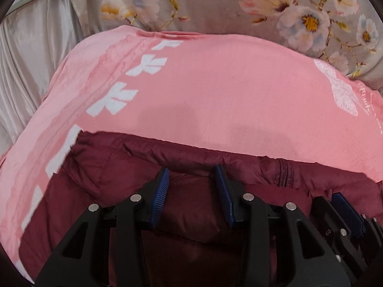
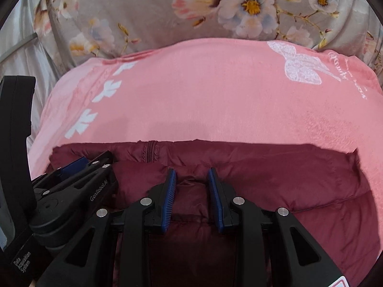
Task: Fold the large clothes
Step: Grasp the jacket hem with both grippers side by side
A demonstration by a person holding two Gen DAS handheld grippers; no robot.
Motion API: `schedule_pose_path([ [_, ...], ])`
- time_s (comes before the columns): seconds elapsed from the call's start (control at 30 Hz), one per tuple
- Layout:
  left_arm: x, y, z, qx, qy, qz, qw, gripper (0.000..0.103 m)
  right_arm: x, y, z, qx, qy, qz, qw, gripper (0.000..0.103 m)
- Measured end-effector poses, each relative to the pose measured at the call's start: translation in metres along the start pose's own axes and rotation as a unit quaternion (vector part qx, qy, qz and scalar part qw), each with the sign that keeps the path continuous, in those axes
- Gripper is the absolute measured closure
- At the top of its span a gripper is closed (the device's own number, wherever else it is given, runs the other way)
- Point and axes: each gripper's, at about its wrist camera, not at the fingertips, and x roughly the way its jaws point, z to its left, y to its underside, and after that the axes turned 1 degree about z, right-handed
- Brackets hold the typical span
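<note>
A maroon padded jacket (image 1: 107, 181) (image 2: 287, 181) lies on a pink blanket (image 1: 215, 91) (image 2: 203, 100), its folded edge toward the blanket's middle. A zipper (image 1: 283, 172) (image 2: 149, 153) shows at that edge. My left gripper (image 1: 191, 169) hovers over the jacket's left part, its blue pads apart and gripping nothing. My right gripper (image 2: 191, 171) is close beside it over the jacket, jaws narrower but apart, with a low ridge of fabric under the gap. Each gripper also shows in the other's view: the right gripper (image 1: 340, 203) at the lower right, the left gripper (image 2: 79, 165) at the left.
The pink blanket carries white leaf prints (image 1: 146, 64) and a white butterfly print (image 2: 301, 69). Behind it lies a grey floral bedcover (image 1: 215, 4) (image 2: 143, 12). Pale satin cloth (image 1: 31, 55) falls away at the left edge.
</note>
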Motion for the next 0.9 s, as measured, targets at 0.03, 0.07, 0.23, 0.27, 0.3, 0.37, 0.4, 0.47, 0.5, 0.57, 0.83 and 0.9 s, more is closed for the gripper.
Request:
schedule_pose_path([
  [0.03,0.005,0.004,0.000,-0.002,0.001,0.001,1.0000,0.064,0.004,0.003,0.001,-0.003,0.002,0.006,1.000,0.076],
  [0.07,0.006,0.007,0.000,-0.002,0.000,0.000,1.0000,0.064,0.007,0.006,0.001,-0.003,0.005,0.006,1.000,0.077],
  [0.23,0.009,0.016,0.000,-0.002,-0.003,-0.006,1.0000,0.063,0.014,0.014,-0.004,0.004,0.006,0.012,1.000,0.080],
  [0.27,0.010,0.016,0.001,-0.001,-0.004,-0.006,1.0000,0.063,0.016,0.014,-0.004,0.005,0.006,0.013,1.000,0.080],
  [0.3,0.011,0.016,0.001,-0.001,-0.004,-0.006,1.0000,0.063,0.017,0.015,-0.005,0.006,0.005,0.014,1.000,0.080],
  [0.37,0.012,0.017,0.002,-0.002,-0.003,-0.007,1.0000,0.063,0.019,0.015,-0.005,0.006,0.004,0.016,1.000,0.080],
  [0.4,0.012,0.017,0.001,-0.002,-0.004,-0.007,1.0000,0.063,0.019,0.016,-0.005,0.006,0.004,0.016,1.000,0.080],
  [0.47,0.013,0.017,0.002,-0.001,-0.004,-0.007,1.0000,0.063,0.020,0.017,-0.006,0.007,0.004,0.016,1.000,0.080],
  [0.5,0.013,0.017,0.002,-0.001,-0.003,-0.007,1.0000,0.063,0.020,0.017,-0.006,0.007,0.003,0.016,1.000,0.080],
  [0.57,0.013,0.017,0.002,-0.002,-0.003,-0.007,1.0000,0.063,0.020,0.017,-0.006,0.007,0.004,0.016,1.000,0.080],
  [0.83,0.014,0.019,0.003,-0.003,-0.004,-0.010,0.9999,0.063,0.020,0.016,-0.006,0.007,0.003,0.017,1.000,0.080],
  [0.9,0.014,0.019,0.003,-0.003,-0.004,-0.010,0.9999,0.063,0.020,0.016,-0.006,0.006,0.003,0.017,1.000,0.080],
])
